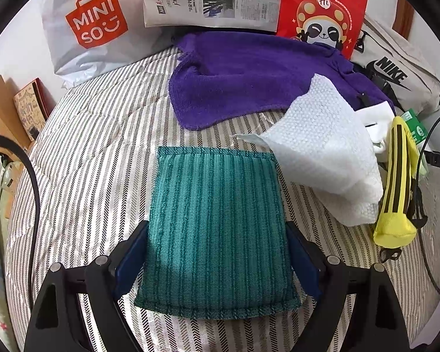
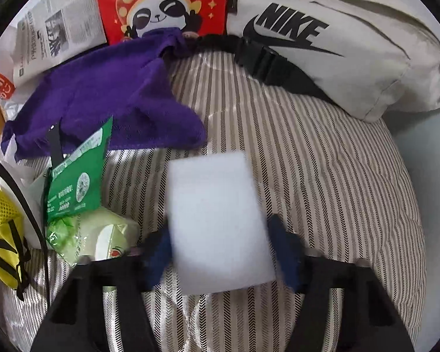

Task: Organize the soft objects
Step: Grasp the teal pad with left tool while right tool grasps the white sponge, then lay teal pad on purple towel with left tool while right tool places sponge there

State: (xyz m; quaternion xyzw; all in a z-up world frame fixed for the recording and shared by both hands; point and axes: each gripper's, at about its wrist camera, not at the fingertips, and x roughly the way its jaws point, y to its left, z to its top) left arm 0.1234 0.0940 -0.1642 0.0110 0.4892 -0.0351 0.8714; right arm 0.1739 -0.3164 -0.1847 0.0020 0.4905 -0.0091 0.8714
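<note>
left gripper (image 1: 217, 259) gripped the teal knitted pad (image 1: 217, 231) across its width, blue fingers (image 1: 132, 256) pressed to both side edges, pad flat on the striped bedspread (image 1: 96, 152). right gripper (image 2: 220, 255) straddled a white foam sponge (image 2: 217, 220); view blurred, left finger at the sponge edge, right finger seemed just apart, so grip could not be told. purple towel (image 1: 249, 79) lay crumpled beyond, white embossed cloth (image 1: 325, 158) and yellow striped pouch (image 1: 396, 187) beside it. nike waist bag (image 2: 337, 44) and red panda bag (image 2: 161, 3) at the far edge.
</note>
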